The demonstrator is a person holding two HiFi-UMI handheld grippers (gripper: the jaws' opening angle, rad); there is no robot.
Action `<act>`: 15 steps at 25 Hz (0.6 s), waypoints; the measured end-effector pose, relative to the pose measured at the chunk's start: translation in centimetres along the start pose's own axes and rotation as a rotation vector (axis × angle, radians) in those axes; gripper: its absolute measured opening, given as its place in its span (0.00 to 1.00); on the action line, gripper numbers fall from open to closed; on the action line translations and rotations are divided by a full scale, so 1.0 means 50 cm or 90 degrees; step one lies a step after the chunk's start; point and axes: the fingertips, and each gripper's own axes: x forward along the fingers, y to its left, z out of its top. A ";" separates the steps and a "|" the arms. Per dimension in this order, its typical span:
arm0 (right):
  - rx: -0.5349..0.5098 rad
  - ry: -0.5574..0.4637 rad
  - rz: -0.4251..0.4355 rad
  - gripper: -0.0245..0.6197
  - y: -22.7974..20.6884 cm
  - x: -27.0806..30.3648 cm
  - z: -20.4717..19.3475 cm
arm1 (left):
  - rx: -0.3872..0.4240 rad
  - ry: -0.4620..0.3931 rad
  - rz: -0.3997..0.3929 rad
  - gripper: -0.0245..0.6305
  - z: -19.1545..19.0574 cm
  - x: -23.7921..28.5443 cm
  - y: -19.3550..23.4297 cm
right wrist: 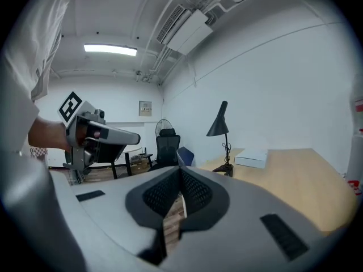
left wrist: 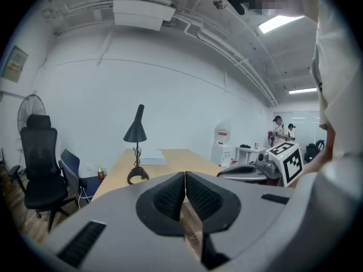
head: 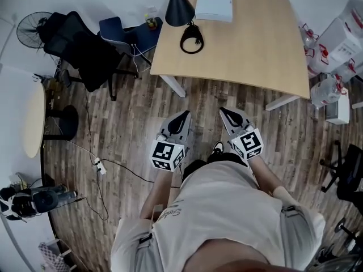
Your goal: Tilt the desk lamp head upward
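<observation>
A black desk lamp [head: 180, 7] with a cone head and a ring base [head: 191, 39] stands at the far left of the wooden desk [head: 255, 44]. Its head points down. The lamp [left wrist: 136, 132] shows ahead in the left gripper view, and the same lamp [right wrist: 219, 124] shows right of centre in the right gripper view. My left gripper [head: 182, 117] and right gripper [head: 227, 113] are held side by side over the floor, well short of the desk. Both are shut with nothing between the jaws.
A white box [head: 214, 4] lies on the desk beside the lamp. A black office chair [head: 85, 47] and a blue chair [head: 116, 30] stand left of the desk, with a fan [head: 31, 27] behind. Water jugs [head: 340, 38] sit at the right. Cables [head: 96, 163] cross the wooden floor.
</observation>
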 end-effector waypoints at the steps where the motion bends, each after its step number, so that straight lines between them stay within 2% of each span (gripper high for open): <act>1: -0.001 0.005 0.007 0.03 -0.009 0.011 -0.002 | -0.014 -0.007 0.003 0.06 0.006 0.010 0.006; 6: 0.015 0.030 0.024 0.03 -0.040 0.041 -0.021 | -0.053 -0.004 0.036 0.06 0.007 0.025 0.045; 10: -0.016 0.055 0.025 0.03 -0.064 0.073 -0.045 | -0.054 0.007 0.065 0.06 -0.005 0.042 0.092; 15: 0.011 0.062 0.009 0.03 -0.075 0.108 -0.046 | -0.053 -0.006 0.055 0.06 0.009 0.072 0.136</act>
